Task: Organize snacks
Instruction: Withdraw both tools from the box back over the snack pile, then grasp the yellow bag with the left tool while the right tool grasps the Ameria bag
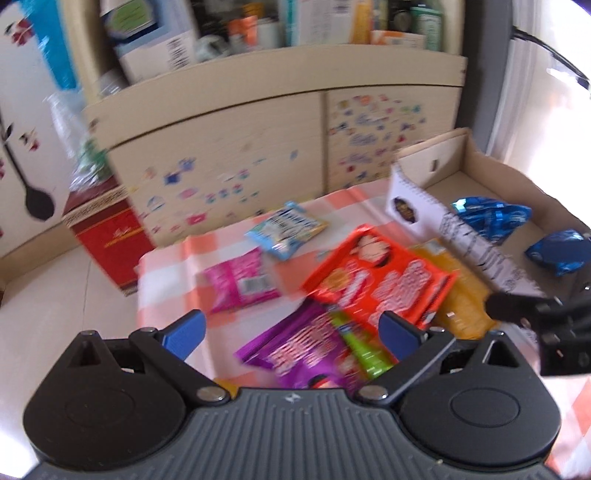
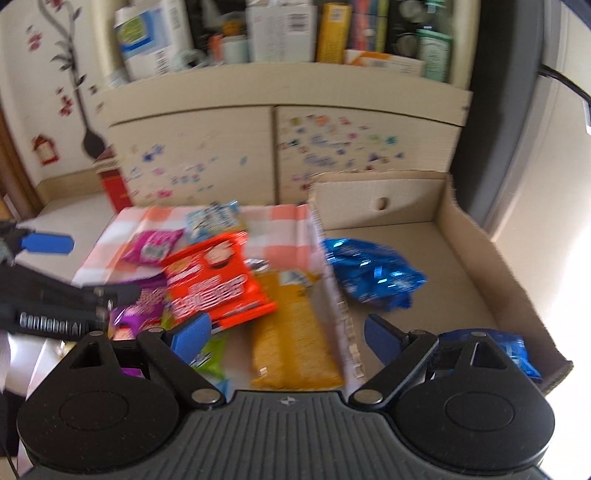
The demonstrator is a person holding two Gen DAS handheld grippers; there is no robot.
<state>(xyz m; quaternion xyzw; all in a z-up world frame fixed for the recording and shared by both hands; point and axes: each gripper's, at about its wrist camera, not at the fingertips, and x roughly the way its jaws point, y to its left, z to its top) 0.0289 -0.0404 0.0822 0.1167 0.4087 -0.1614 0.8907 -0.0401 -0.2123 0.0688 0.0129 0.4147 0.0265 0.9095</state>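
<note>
Both views motion-blurred, print on red packet point(image 2: 216, 278) unreadable, purple packet point(image 1: 306, 352) part hidden under red packet and left gripper body, near blue packet point(image 2: 513, 349) half behind right gripper linkage, shelf items point(image 2: 280, 29) cut off by top edge, stickers point(image 1: 207, 188) smeared.

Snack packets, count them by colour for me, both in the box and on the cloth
Blue packets: 2, both in the cardboard box
Light blue packet: 1
Pink packet: 1
Red packet: 1
Purple packet: 1
Green packet: 1
Yellow packet: 1
Total: 8
</note>
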